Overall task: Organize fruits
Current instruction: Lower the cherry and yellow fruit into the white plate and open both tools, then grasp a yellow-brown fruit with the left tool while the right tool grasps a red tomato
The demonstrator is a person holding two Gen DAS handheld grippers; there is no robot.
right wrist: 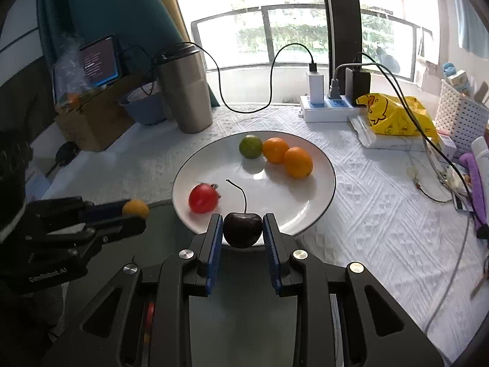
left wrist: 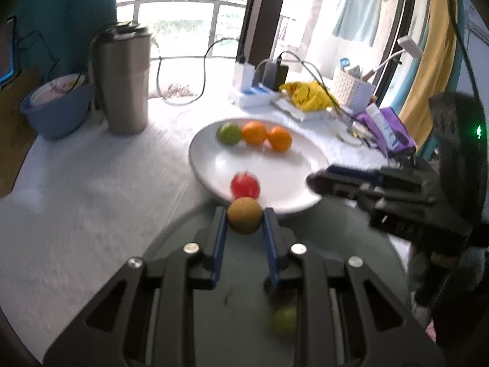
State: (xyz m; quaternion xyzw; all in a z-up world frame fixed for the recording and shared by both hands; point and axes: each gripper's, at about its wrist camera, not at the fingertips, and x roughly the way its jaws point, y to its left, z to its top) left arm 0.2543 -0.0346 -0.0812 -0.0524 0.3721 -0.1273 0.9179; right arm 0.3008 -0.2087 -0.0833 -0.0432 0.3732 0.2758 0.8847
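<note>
A white plate holds a green citrus, two oranges and a red tomato. My right gripper is shut on a dark cherry with a long stem, held over the plate's near rim. My left gripper is shut on a small yellow-brown fruit, just short of the plate's near edge, beside the tomato. The left gripper also shows at the left of the right wrist view. A green fruit lies blurred on the dark mat below.
A steel tumbler and blue bowl stand behind the plate on the left. A power strip with cables, a yellow bag and a white basket sit at the back right. A dark mat lies at the table's front.
</note>
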